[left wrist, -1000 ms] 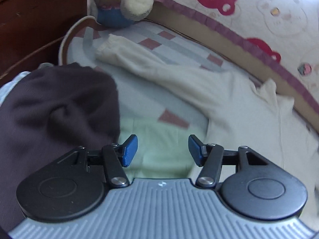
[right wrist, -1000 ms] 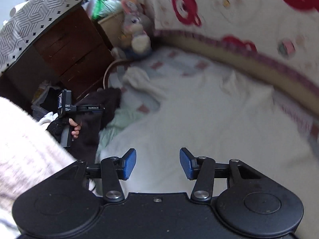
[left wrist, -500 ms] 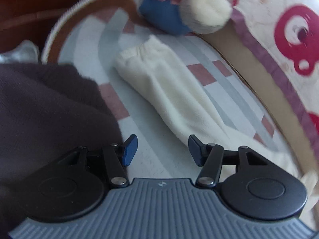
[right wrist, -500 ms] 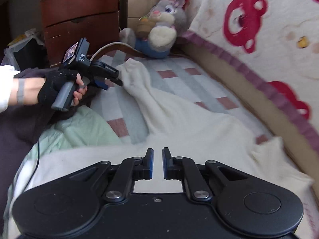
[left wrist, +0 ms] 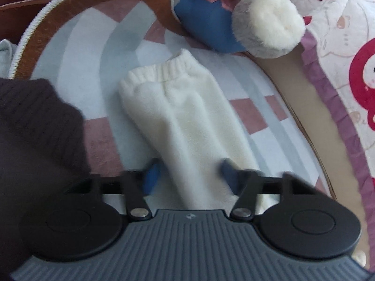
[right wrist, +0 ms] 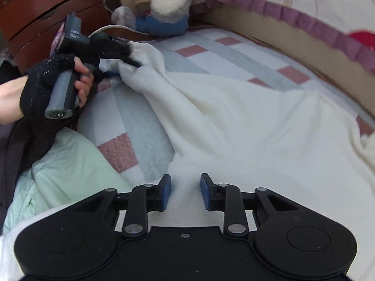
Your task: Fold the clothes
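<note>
Left gripper (left wrist: 188, 175): jaws apart, straddling the cream garment's sleeve (left wrist: 178, 107), frame centre. Right gripper (right wrist: 185, 190): jaws just opening over the cream garment (right wrist: 257, 135), gripping nothing.

I count one cream garment (right wrist: 234, 126), one dark garment (left wrist: 35, 126), one pale green garment (right wrist: 65, 161), one plush toy (right wrist: 161, 7), two grippers, left (right wrist: 131, 58) and right (right wrist: 185, 192), one gloved hand (right wrist: 51, 86)
</note>
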`<action>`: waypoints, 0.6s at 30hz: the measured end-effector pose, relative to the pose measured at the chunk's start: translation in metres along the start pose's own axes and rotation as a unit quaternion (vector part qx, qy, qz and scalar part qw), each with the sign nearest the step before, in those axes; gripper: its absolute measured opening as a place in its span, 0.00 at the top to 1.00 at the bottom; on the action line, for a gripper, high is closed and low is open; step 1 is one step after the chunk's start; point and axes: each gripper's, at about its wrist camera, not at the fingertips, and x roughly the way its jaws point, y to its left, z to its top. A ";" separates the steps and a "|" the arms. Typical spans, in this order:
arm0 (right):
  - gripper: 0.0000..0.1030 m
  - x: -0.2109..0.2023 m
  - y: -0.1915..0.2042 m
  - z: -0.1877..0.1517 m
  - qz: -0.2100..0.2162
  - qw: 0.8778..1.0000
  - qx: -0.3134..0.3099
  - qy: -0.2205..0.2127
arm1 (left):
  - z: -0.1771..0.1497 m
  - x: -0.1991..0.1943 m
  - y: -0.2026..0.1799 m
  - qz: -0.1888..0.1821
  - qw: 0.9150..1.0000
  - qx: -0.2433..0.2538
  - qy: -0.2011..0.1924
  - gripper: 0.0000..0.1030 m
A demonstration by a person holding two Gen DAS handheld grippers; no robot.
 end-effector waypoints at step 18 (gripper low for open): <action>0.59 0.004 -0.005 -0.015 0.026 0.998 0.050 0.009 | 0.002 -0.023 0.070 0.028 0.991 -0.115 -0.055 0.89</action>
